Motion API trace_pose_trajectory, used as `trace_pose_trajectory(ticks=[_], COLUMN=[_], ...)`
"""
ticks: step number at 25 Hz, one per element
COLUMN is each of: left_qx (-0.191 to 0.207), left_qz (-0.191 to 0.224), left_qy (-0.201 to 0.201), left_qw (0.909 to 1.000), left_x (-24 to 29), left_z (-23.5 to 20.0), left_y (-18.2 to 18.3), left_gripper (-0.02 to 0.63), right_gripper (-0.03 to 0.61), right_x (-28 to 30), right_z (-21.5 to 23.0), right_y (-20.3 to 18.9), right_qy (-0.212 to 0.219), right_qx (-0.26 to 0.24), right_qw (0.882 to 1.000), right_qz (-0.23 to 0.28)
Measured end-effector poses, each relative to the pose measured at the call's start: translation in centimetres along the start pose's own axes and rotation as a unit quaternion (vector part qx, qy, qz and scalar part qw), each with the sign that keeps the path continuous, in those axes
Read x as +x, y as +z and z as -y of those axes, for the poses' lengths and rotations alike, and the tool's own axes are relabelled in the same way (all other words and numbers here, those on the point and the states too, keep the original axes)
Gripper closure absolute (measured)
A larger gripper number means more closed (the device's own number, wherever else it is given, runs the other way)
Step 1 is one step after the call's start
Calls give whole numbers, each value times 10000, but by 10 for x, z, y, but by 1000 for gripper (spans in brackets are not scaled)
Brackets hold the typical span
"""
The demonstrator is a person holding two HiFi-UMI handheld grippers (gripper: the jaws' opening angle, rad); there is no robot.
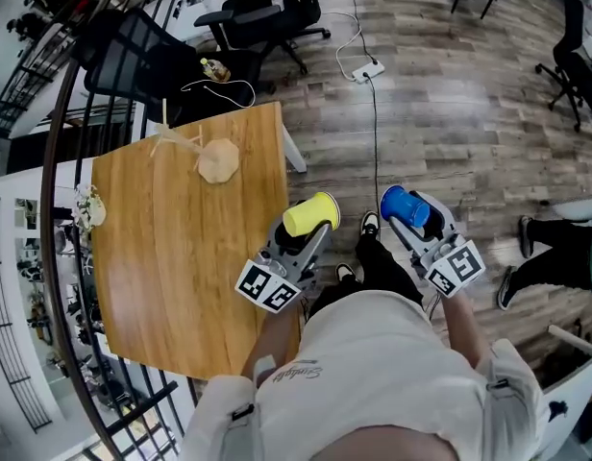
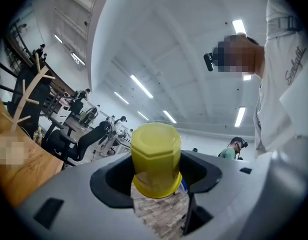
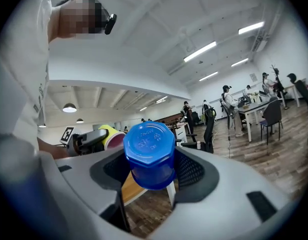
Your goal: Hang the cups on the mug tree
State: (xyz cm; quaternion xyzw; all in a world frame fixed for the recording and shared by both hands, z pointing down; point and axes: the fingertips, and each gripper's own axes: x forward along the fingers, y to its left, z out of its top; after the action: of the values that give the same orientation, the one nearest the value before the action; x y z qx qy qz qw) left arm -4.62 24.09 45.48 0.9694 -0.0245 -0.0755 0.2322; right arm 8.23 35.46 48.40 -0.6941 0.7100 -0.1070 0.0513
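— Room and surface?
— Open office: wood-plank floor (image 1: 450,104), black chairs (image 1: 258,12), a wooden table (image 1: 171,267) with the mug tree (image 1: 215,159) upright at its far end.
— Cups?
— Neither on the table; held out past its right edge. Yellow cup (image 1: 311,213) clamped in the left tongs (image 1: 308,227), blue cup (image 1: 402,205) clamped in the right tongs (image 1: 409,217). In each gripper view, base end uppermost, rim lowest, long axis crosswise to the jaws.

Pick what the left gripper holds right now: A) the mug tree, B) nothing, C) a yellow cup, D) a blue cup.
C: the left gripper is shut on a yellow cup, while the blue cup sits in the right gripper.
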Motion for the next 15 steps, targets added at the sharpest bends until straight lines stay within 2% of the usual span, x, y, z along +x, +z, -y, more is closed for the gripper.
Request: trace_pose_trajectory(ticks=[5, 8, 15], left_qx=[189, 194, -122], left_qz=[-203, -150, 90], left_qy=[14, 37, 334], left_qw=[9996, 9997, 9993], left_x=[48, 77, 141], left_z=[-24, -41, -92], left_y=[17, 31, 45], left_gripper=[331, 331, 331], right_gripper=[327, 327, 327], right_x=[45, 70, 112], right_z=[40, 63, 123], right_y=[24, 34, 29], right_qy=[164, 256, 412], right_qx=[27, -43, 144], right_qw=[9993, 9987, 9984], right_qz=[331, 436, 346])
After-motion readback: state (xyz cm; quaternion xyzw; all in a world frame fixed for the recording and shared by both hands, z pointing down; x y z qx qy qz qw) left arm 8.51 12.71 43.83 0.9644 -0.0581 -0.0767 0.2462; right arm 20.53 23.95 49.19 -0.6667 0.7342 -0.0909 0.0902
